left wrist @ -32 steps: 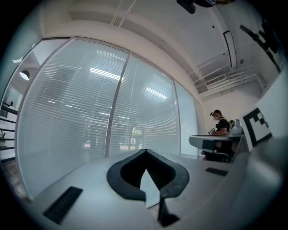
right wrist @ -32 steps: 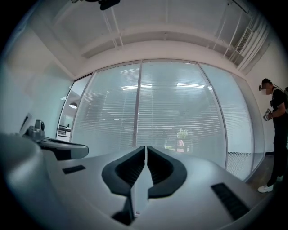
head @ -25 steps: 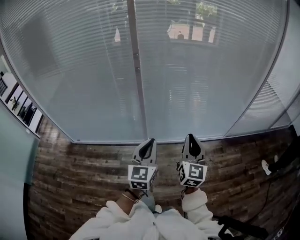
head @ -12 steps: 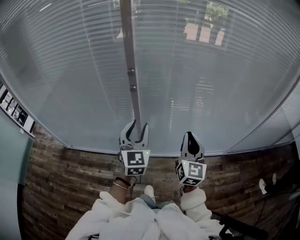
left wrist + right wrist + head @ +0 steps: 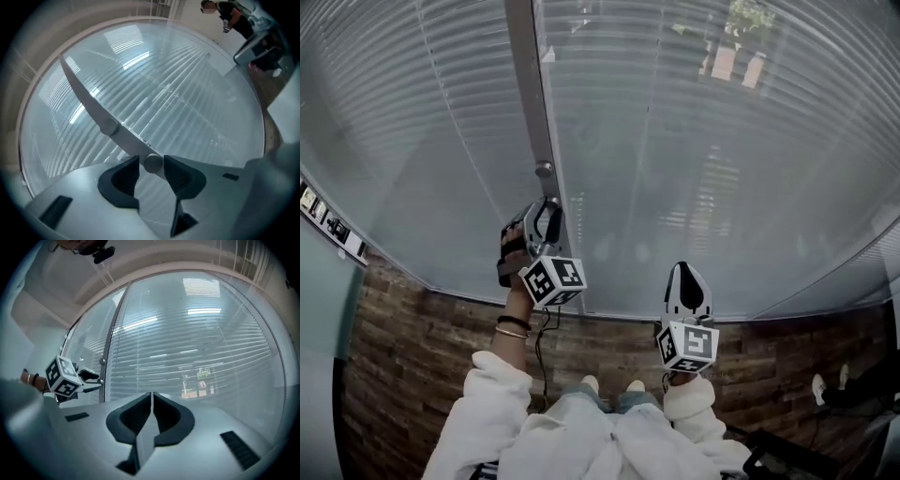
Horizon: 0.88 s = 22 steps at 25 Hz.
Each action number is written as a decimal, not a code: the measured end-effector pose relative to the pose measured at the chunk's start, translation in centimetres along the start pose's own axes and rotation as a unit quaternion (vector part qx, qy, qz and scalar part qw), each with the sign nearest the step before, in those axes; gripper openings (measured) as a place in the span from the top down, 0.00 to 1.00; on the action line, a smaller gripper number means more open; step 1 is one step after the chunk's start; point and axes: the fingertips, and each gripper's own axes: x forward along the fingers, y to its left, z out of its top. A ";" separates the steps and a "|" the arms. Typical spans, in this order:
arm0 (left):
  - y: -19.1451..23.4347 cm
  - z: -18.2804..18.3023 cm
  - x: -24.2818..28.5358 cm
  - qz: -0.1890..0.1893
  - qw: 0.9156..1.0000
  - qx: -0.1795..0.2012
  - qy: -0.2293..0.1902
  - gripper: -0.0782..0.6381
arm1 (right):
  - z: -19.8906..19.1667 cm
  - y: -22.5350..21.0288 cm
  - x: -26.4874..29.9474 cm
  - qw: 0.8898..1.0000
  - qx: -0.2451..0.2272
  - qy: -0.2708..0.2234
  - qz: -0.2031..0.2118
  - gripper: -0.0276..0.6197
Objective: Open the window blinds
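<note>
Left gripper [image 5: 545, 214] jaws: spread wide, and they have just been opening. A small round knob [image 5: 152, 162] sits in the gap between them; the pads are just beside it and do not visibly press on it. Right gripper [image 5: 151, 397] jaws: pressed together with nothing between. It sits lower right of centre in the head view, pointed at the glass, well apart from the knob.

Blinds [image 5: 703, 159]: slats fill the upper part of the head view behind glass, on both sides of a grey vertical post [image 5: 523, 84] left of centre. The outdoors shows only faintly through them at top right. Judged: not yet opened. The knob is on the post; a second knob [image 5: 109, 126] lies up and to the left in the left gripper view.

Step in hand (judgement): take the knob to work the slats.
- Seat the knob well between the pads before closing; it is round and smooth and likely to slip.
- Cannot tell whether it turns or slides along the post, so try gently and watch the slats.
- Keep the gripper square to the post to avoid prying.
- Keep the right gripper off the glass.
</note>
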 end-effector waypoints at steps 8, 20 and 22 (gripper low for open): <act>-0.8 -1.1 0.9 0.021 0.995 -0.098 0.016 0.69 | 0.4 -0.6 1.6 1.000 0.008 -0.018 0.014 0.94; -1.1 -2.3 0.9 -0.020 0.906 -0.421 -0.022 0.72 | -1.4 -1.0 1.7 1.000 0.012 -0.019 0.015 0.94; -0.4 -1.9 1.0 -0.026 0.869 -0.493 -0.025 0.72 | -0.9 -1.0 2.0 1.000 0.013 -0.018 0.014 0.94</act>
